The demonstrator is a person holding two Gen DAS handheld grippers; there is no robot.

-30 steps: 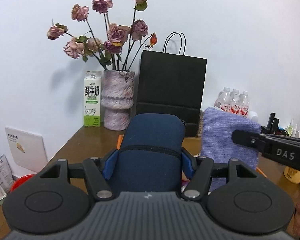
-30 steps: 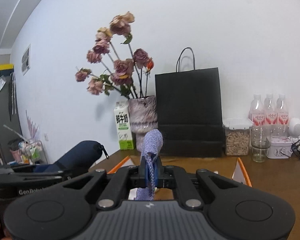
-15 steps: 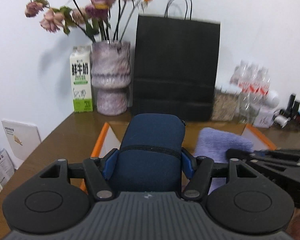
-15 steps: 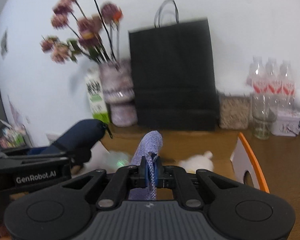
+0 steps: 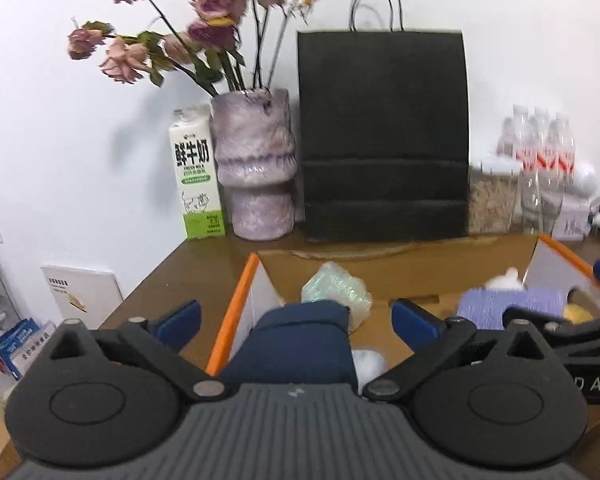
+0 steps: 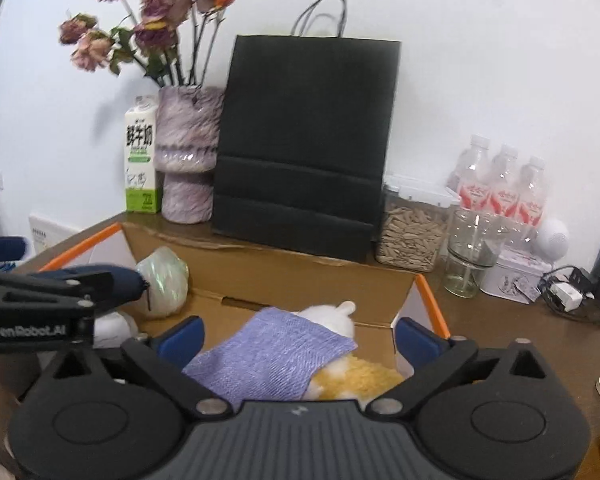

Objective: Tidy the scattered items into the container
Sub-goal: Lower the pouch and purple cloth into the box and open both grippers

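Observation:
My left gripper (image 5: pixel 296 322) is opening, its blue pads wide apart. The navy pouch (image 5: pixel 306 344) lies between them, untouched, inside the orange-edged cardboard box (image 5: pixel 236 304). My right gripper (image 6: pixel 298 340) is opening too. The purple cloth (image 6: pixel 272 356) lies loose between its jaws, draped over a yellow and white plush toy (image 6: pixel 360 376) in the box (image 6: pixel 432 300). In the right wrist view the left gripper (image 6: pixel 40 308) shows at the left with the pouch (image 6: pixel 120 278). The left wrist view has the cloth (image 5: pixel 508 306) at the right.
A crinkled plastic bundle (image 5: pixel 336 292) and a white fluffy ball (image 5: pixel 368 362) also lie in the box. Behind it stand a black paper bag (image 6: pixel 304 140), a vase of dried roses (image 6: pixel 186 152), a milk carton (image 6: pixel 140 160), a seed jar (image 6: pixel 412 232), a glass (image 6: pixel 468 256) and water bottles (image 6: pixel 500 188).
Both grippers came down over the box and opened. The left let go of the navy pouch, and the right released the purple cloth, which now lies flat on the plush toy.

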